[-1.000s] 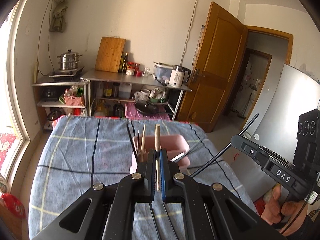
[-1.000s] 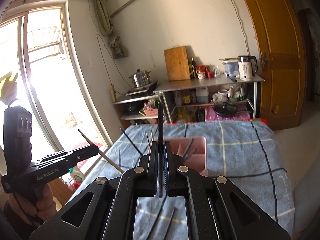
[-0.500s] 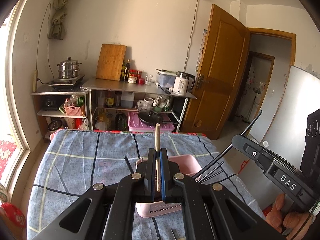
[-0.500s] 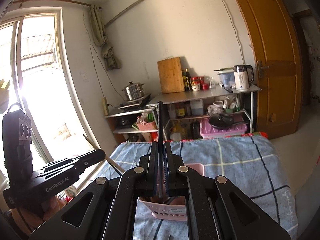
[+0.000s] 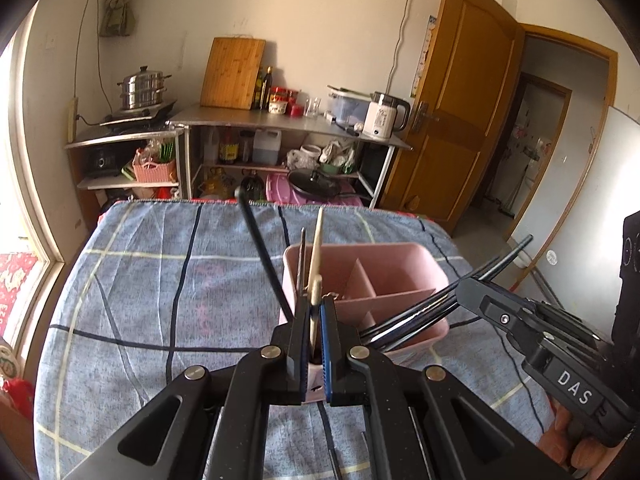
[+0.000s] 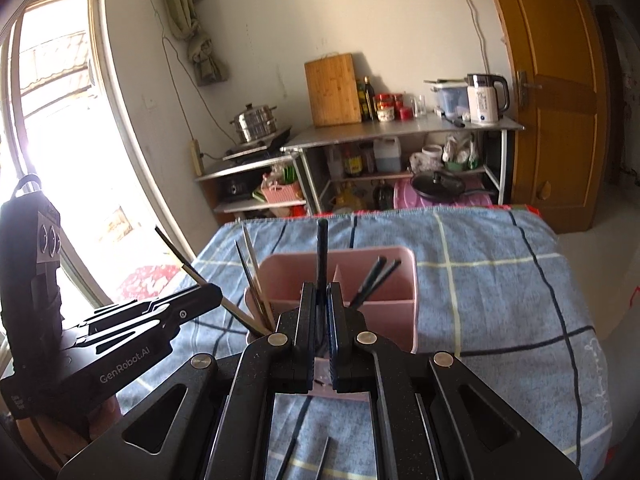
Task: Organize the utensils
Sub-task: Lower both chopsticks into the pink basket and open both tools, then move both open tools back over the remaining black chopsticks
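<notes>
A pink divided caddy (image 5: 396, 264) (image 6: 396, 284) stands on the blue checked cloth, with several chopsticks standing in it. My left gripper (image 5: 316, 312) (image 6: 202, 294) hovers at the caddy's near left corner, shut on a wooden chopstick (image 5: 317, 290) (image 6: 208, 286). That stick slants down into the left compartment. My right gripper (image 6: 322, 300) (image 5: 478, 292) is shut on a black chopstick (image 6: 322, 248) (image 5: 508, 252), which reaches into the caddy's near right compartment. A hand holds each gripper.
Two loose black chopsticks (image 6: 298, 436) lie on the cloth (image 5: 132, 280) in front of the caddy. Beyond the table's far edge stand steel shelves (image 5: 280, 124) with pots, a kettle and a cutting board. A window is at the left, a wooden door (image 5: 460, 92) at the right.
Both grippers have come down and closer to the caddy, each still holding its chopstick. The sticks' lower ends now reach into the caddy.
</notes>
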